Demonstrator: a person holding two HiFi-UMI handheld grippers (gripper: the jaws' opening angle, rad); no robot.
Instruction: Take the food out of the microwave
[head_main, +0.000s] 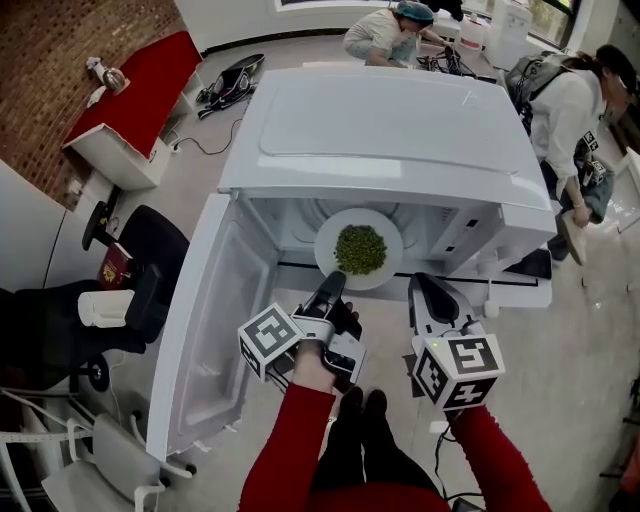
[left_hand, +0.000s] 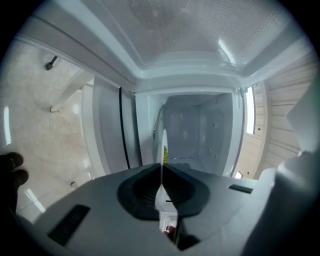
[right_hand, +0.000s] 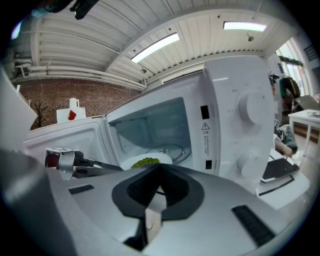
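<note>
One white plate of green peas sits at the front of the open microwave, straight ahead of both tools. The door is swung wide on the left tool's outer side.

The left tool has its jaws almost fully together, and in its own view the plate's near rim runs edge-on as a thin white line between the pads, so it appears to be pinching that rim. The right tool has its jaws pressed together with nothing in them. It hangs just short of the plate's front edge, beside the left tool.

The plate looks like glazed ceramic, so it is probably stiff, fairly heavy for its thickness, smooth enough to slip and likely to break if dropped. The peas lie loose in a low heap at its middle and would probably roll off at a slight tilt. A grip on one point of the rim leaves all that weight beyond the left tool's tips, so the far side would tend to sag or the rim to twist in the pads.

The best hold is probably deep on the raised rim rather than at its very lip. The right tool could open and take the rim just ahead of it, well apart from the left tool's grip, so the plate can be carried level.
</note>
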